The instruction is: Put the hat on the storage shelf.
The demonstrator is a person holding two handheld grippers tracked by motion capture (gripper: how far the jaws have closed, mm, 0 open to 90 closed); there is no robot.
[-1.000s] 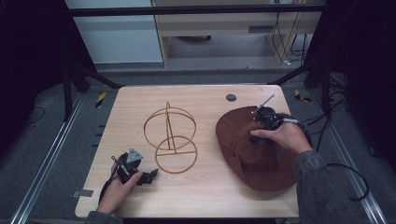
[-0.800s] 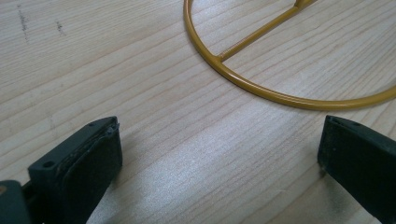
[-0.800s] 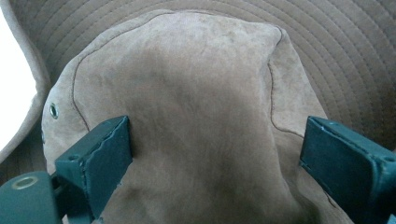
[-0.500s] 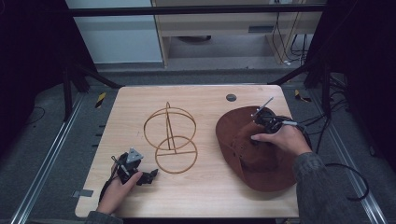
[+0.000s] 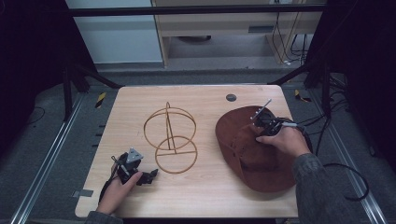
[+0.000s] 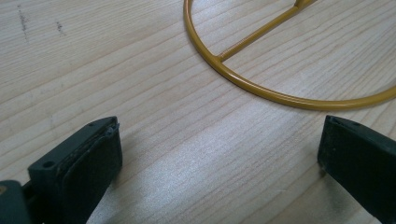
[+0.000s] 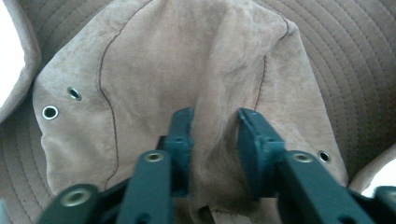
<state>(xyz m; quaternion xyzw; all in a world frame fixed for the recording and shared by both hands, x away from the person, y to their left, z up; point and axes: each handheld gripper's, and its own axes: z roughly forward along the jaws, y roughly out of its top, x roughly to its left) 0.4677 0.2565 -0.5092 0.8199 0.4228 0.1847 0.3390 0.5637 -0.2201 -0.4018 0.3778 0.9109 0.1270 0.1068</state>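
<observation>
Wooden table [image 5: 205, 196] holds one hat [image 5: 247, 149], one wire stand [image 5: 170, 137].

Black right gripper [image 7: 215, 154] with round screw holes, grey sleeve [image 5: 317, 186].

Hat [image 5: 261, 154]: brown suede, wide stitched brim, metal eyelets; lies crown-up at right of surface [image 5: 205, 196], crown fabric pinched into a fold.

The hat [image 5: 254, 154] is rust-brown suede with dark seam stitching, ringed stitch lines on its brim and silvery eyelets [image 7: 50, 112]. The wire stand [image 5: 170, 140] is mustard yellow. The worktop [image 5: 205, 186] is pale, streaky wood grain. Both claws are black.
</observation>
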